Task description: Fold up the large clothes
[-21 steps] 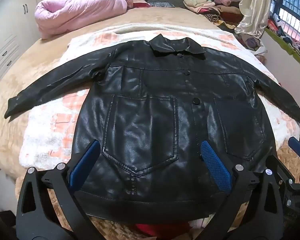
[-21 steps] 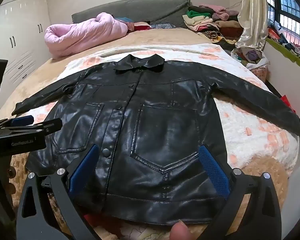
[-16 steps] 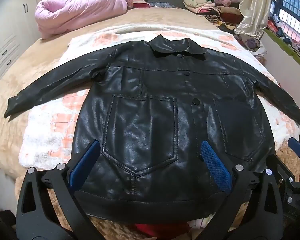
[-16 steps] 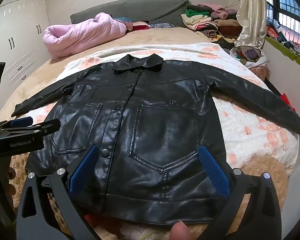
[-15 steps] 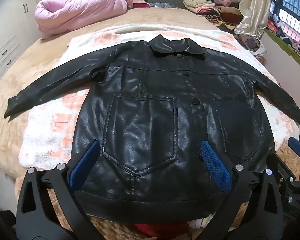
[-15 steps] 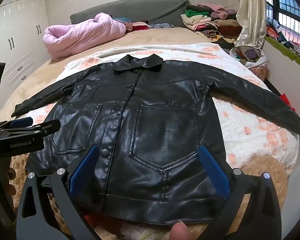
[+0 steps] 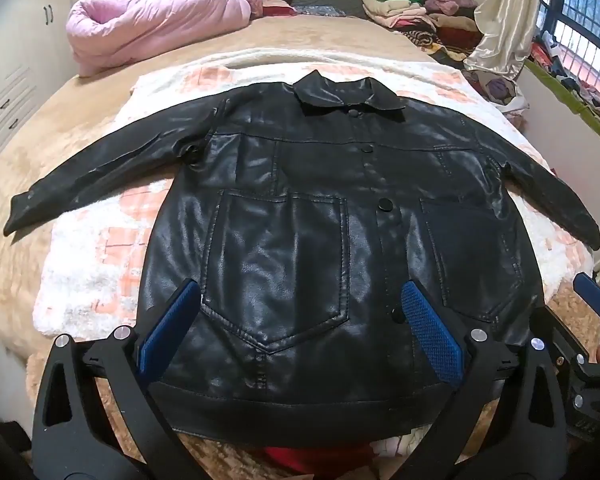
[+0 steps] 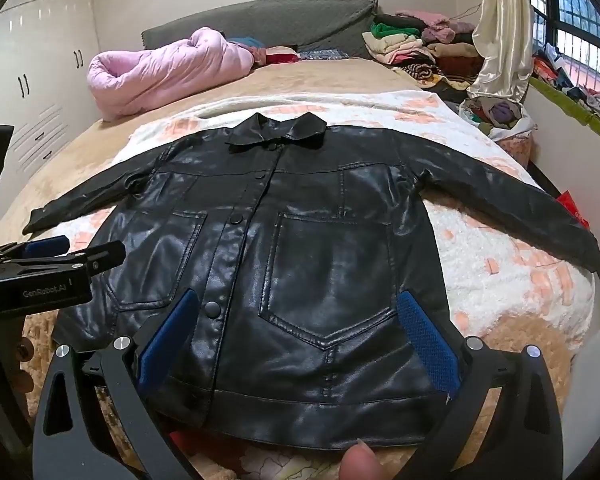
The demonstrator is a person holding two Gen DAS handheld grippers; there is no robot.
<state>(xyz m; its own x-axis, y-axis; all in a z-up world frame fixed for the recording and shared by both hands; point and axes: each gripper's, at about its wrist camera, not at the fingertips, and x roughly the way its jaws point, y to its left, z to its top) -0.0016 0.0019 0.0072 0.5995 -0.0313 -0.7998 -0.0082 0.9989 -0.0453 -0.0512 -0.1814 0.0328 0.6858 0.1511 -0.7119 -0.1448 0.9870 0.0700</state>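
Observation:
A black leather jacket [image 7: 300, 208] lies flat and face up on the bed, buttoned, collar at the far end, both sleeves spread out to the sides. It also shows in the right wrist view [image 8: 300, 240]. My left gripper [image 7: 300, 332] is open and empty, hovering over the jacket's left pocket near the hem. My right gripper [image 8: 296, 336] is open and empty, hovering over the right pocket near the hem. The left gripper also shows at the left edge of the right wrist view [image 8: 48, 264].
A white and orange fleece blanket [image 7: 92, 264] lies under the jacket on a tan bedspread [image 8: 340, 76]. A pink duvet [image 7: 152, 20] and stacked clothes [image 8: 416, 48] sit at the headboard. Wardrobe [image 8: 32, 60] stands left; window and cream curtain [image 8: 500, 28] right.

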